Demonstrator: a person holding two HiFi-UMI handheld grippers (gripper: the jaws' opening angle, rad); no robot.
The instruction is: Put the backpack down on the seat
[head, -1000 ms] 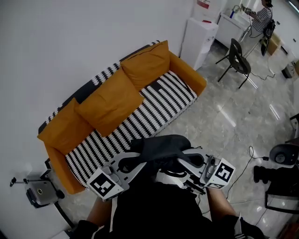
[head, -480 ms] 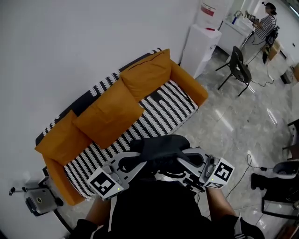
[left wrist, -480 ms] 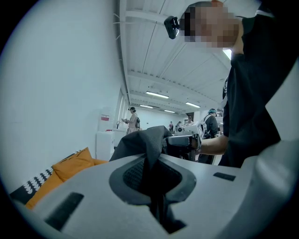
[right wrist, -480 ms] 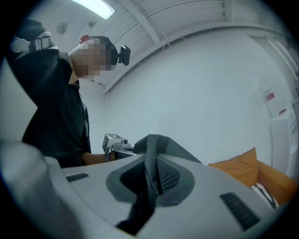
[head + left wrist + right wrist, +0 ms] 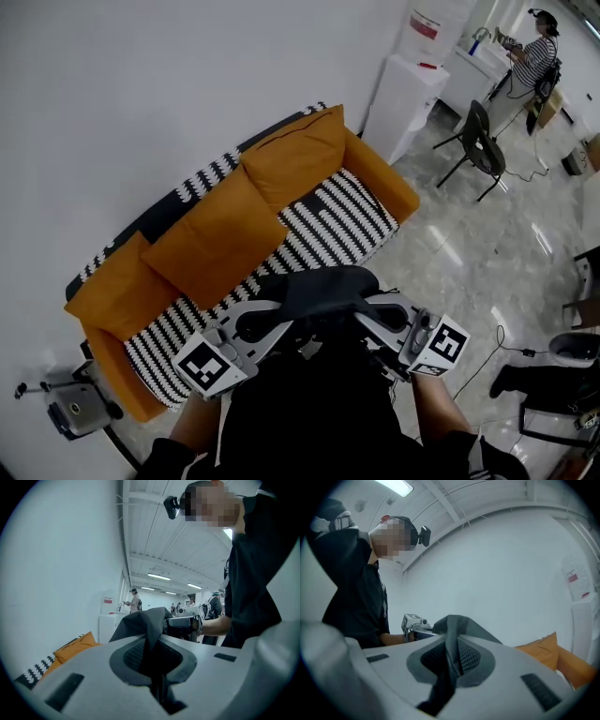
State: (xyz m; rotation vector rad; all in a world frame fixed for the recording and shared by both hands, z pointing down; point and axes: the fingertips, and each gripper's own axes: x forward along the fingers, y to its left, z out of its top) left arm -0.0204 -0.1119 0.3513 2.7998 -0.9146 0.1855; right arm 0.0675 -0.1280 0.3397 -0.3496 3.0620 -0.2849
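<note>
A dark grey backpack [image 5: 319, 289] hangs between both grippers at the bottom middle of the head view, in front of the sofa's black-and-white striped seat [image 5: 323, 225]. My left gripper [image 5: 281, 317] is shut on a fold of the backpack's top fabric [image 5: 143, 623]. My right gripper [image 5: 364, 315] is shut on the same fabric [image 5: 457, 623] from the other side. Each gripper view shows dark cloth pinched between its jaws, and the other gripper beyond it. The bag's lower part merges with the dark mass below and cannot be told apart.
Orange back cushions [image 5: 220, 234] line the sofa against the white wall. A white water dispenser [image 5: 408, 89] stands past its right arm, then a black chair [image 5: 478, 141] and a person [image 5: 530, 52] at a counter. A small device [image 5: 70, 408] and cabled equipment [image 5: 562, 352] sit on the floor.
The sofa has drawn nearer and slid lower in the head view as both grippers carried the backpack toward it. Both grips are unchanged.
</note>
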